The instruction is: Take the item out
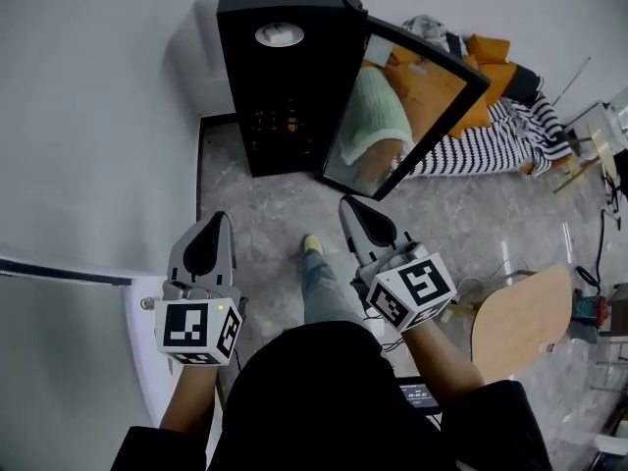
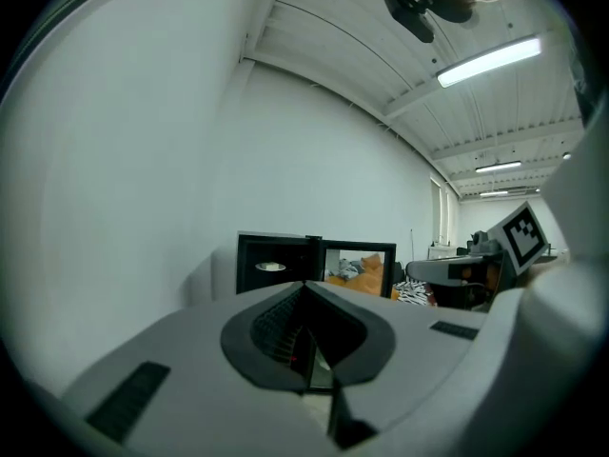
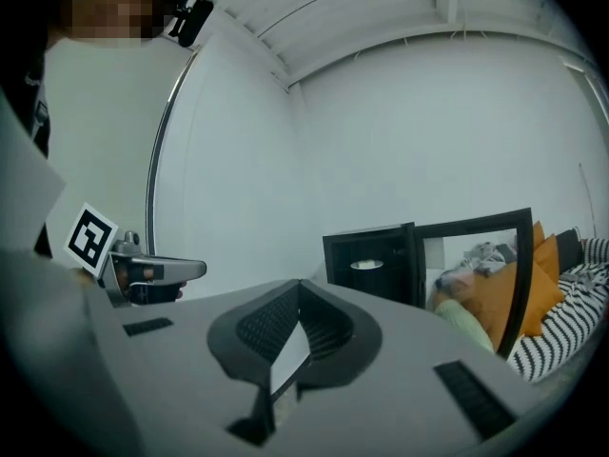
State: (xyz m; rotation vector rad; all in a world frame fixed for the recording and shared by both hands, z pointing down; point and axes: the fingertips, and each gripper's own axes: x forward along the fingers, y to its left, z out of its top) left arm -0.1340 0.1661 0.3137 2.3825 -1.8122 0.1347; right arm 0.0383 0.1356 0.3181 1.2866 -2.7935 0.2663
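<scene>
A black cabinet (image 1: 285,77) stands on the floor against the white wall, its reflective door (image 1: 402,106) swung open to the right. Inside it, near the top, lies a pale round dish (image 1: 280,34), also seen in the left gripper view (image 2: 271,267) and the right gripper view (image 3: 366,265). My left gripper (image 1: 221,218) is shut and empty, held well short of the cabinet. Beside it my right gripper (image 1: 347,203) is shut with nothing in it, its tip near the door's lower edge. Both point toward the cabinet (image 2: 276,260).
Orange cushions (image 1: 491,62) and a black-and-white striped fabric (image 1: 491,140) lie to the right of the cabinet. A round wooden board (image 1: 520,322) stands at the right. The person's leg and shoe (image 1: 312,246) are between the grippers on the grey stone floor (image 1: 255,204).
</scene>
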